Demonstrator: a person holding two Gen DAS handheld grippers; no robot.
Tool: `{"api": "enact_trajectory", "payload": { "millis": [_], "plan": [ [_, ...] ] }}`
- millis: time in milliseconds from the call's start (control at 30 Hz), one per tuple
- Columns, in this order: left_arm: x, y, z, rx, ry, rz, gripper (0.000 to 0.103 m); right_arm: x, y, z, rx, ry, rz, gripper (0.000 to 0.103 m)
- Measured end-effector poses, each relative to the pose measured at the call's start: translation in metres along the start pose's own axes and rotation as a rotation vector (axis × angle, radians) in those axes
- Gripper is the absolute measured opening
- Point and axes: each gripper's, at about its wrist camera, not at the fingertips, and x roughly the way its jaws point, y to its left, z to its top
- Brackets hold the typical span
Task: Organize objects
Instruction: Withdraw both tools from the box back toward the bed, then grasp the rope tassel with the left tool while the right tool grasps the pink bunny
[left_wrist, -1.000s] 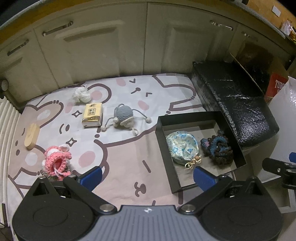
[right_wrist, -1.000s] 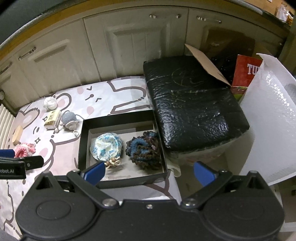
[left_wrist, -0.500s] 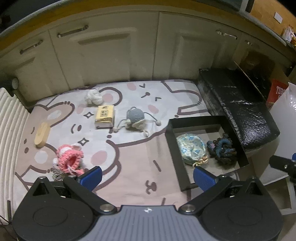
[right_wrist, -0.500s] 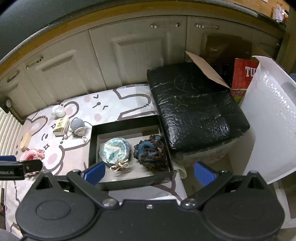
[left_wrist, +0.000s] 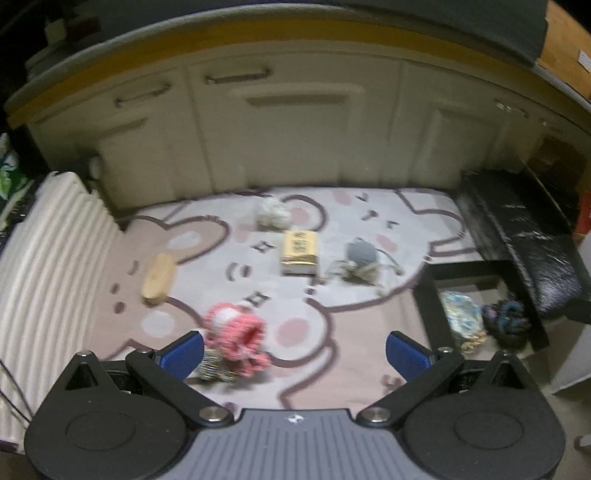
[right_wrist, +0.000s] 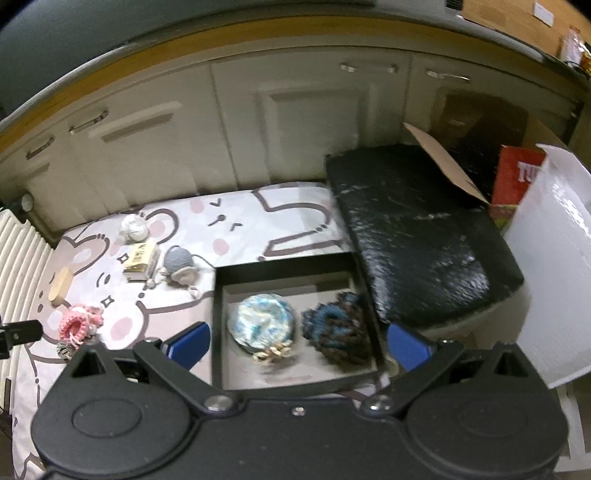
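Note:
A black tray (right_wrist: 284, 267) on the cartoon mat (left_wrist: 351, 347) holds a pale blue pouch (right_wrist: 263, 323) and a dark blue crocheted piece (right_wrist: 338, 332); the tray also shows in the left wrist view (left_wrist: 430, 314). Loose on the mat lie a pink crocheted item (left_wrist: 236, 338), a gold packet (left_wrist: 299, 251), a grey knitted mouse (left_wrist: 360, 254), a white ball (left_wrist: 272, 213) and a wooden piece (left_wrist: 159, 275). My left gripper (left_wrist: 295, 352) is open and empty, just above the pink item. My right gripper (right_wrist: 299, 343) is open and empty over the tray.
A black padded box (right_wrist: 417, 221) stands right of the tray. A white bubble mailer (right_wrist: 550, 258) and a red carton (right_wrist: 517, 177) are at the far right. Cream cabinet doors (left_wrist: 288, 136) close off the back. A ribbed white pad (left_wrist: 40, 258) borders the mat's left.
My left gripper has swung left and back: the pink item now sits between its fingers' lower edge and the tray has slid to the right. My right gripper has shifted slightly.

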Motion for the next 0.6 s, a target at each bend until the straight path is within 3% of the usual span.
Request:
{"api": "enact_trajectory", "payload": {
  "millis": [367,600],
  "plan": [
    [-0.003,0.071,-0.006,-0.092,-0.031,0.010,0.103,0.009,0.067,0.013,-0.110,-0.078,0.081,0.103],
    [-0.004,0.098,-0.009,-0.098,-0.095,0.032,0.103,0.017,0.100,0.018,-0.133,-0.089,0.128,0.103]
  ]
}}
